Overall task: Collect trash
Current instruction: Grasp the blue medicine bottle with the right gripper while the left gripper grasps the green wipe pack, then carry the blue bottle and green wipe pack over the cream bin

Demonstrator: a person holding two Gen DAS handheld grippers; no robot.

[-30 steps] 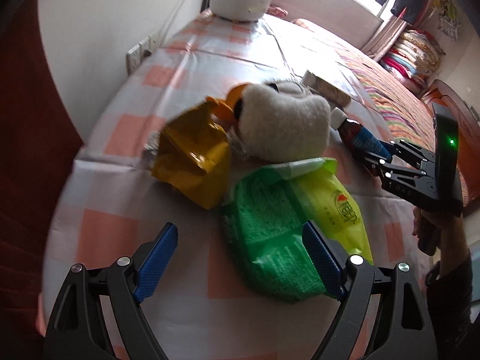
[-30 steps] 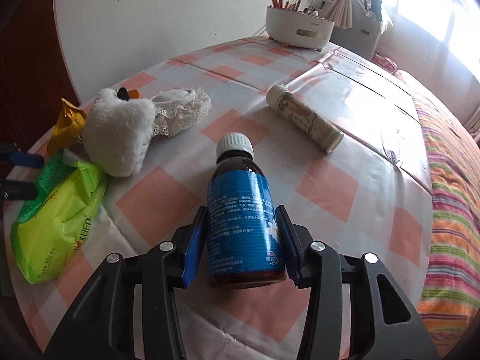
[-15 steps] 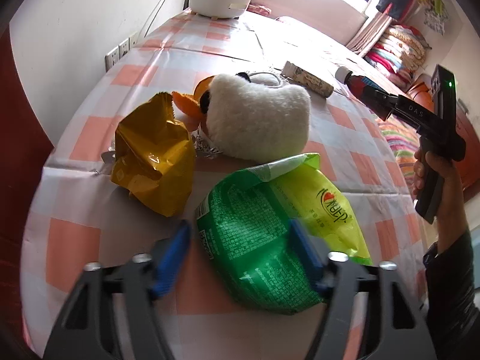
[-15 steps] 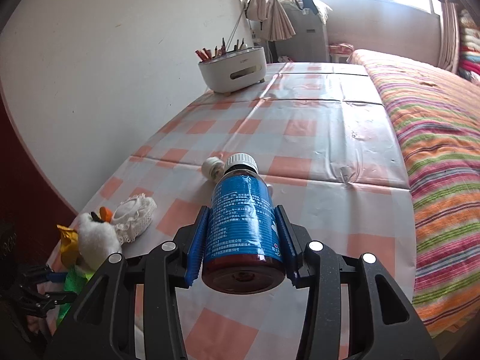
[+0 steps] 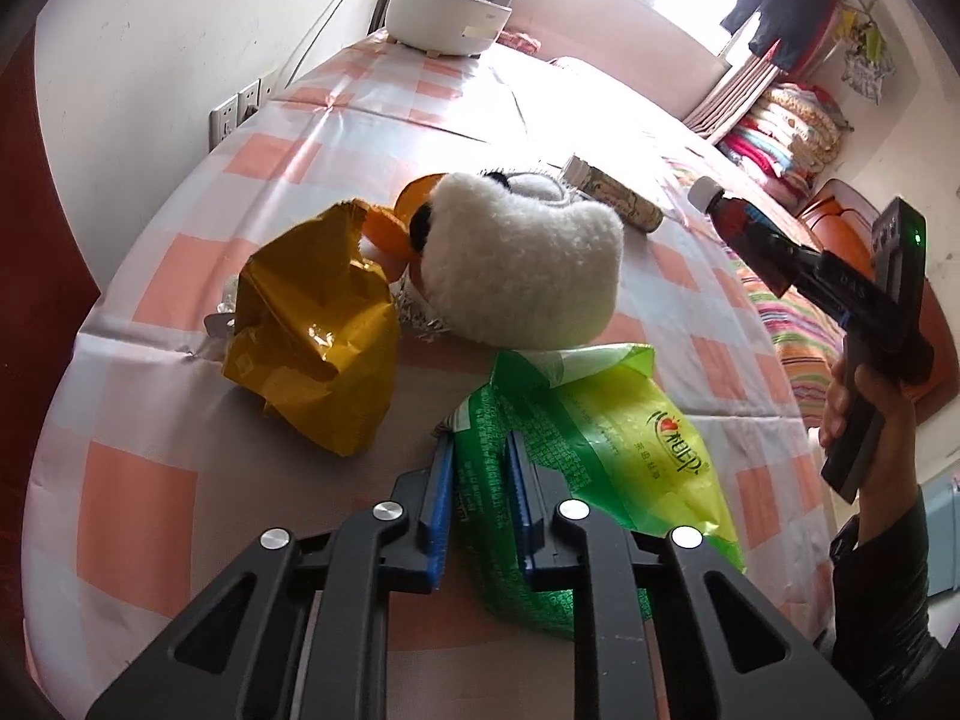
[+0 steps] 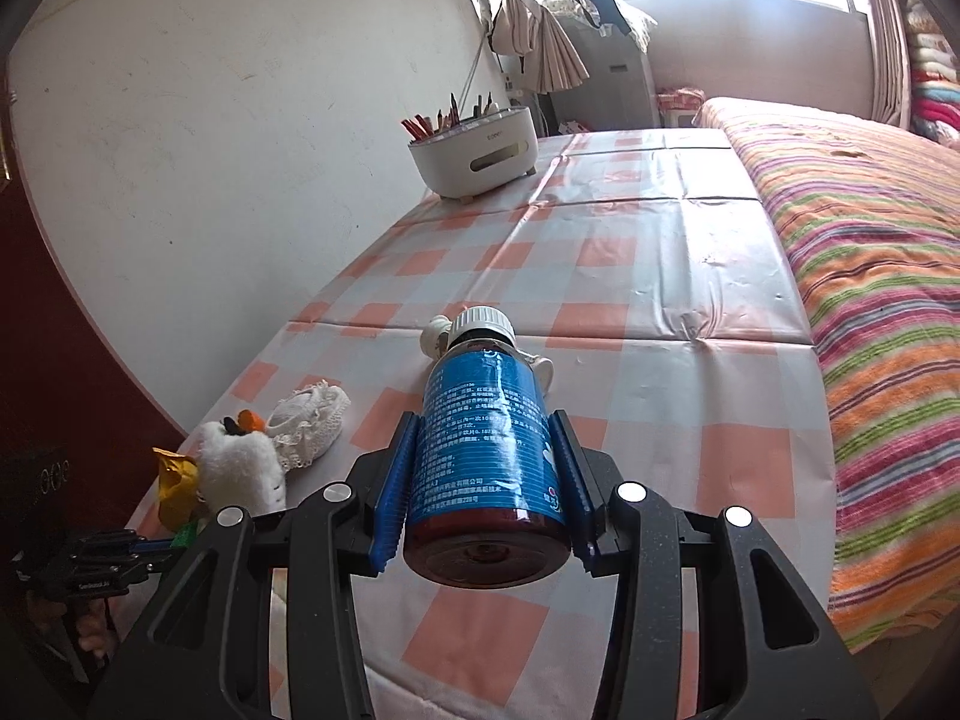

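- My left claw (image 5: 478, 483) has just been closing, and its blue pads now pinch a fold of the green snack bag (image 5: 606, 456) at the bag's near left edge; the rest of the bag lies on the checked tablecloth (image 5: 264, 162).
- My right claw (image 6: 485, 471) is clenched on the brown bottle with the blue label (image 6: 485, 438), pads pressed to both sides of its body, white cap pointing away from me and its base toward the camera.
- Seen from my left side, that bottle is held up in the air off the table's right side, my right hand (image 5: 864, 396) wrapped around the claw's handle.
- Just left of the green bag sits a crumpled yellow wrapper (image 5: 312, 330), close to it; I cannot tell whether they touch.
- Behind both lies a white plush duck (image 5: 528, 264) with an orange beak, touching the yellow wrapper and just beside the top of the green bag.
- A white lace piece (image 6: 309, 420) lies just beyond the duck.
- A patterned tube (image 5: 612, 192) with a white end lies on its side farther back.
- At the far end of the table, against the wall, stands a white holder (image 6: 474, 156) full of pencils.
- A striped blanket (image 6: 870, 324) covers the bed along the table's right edge.
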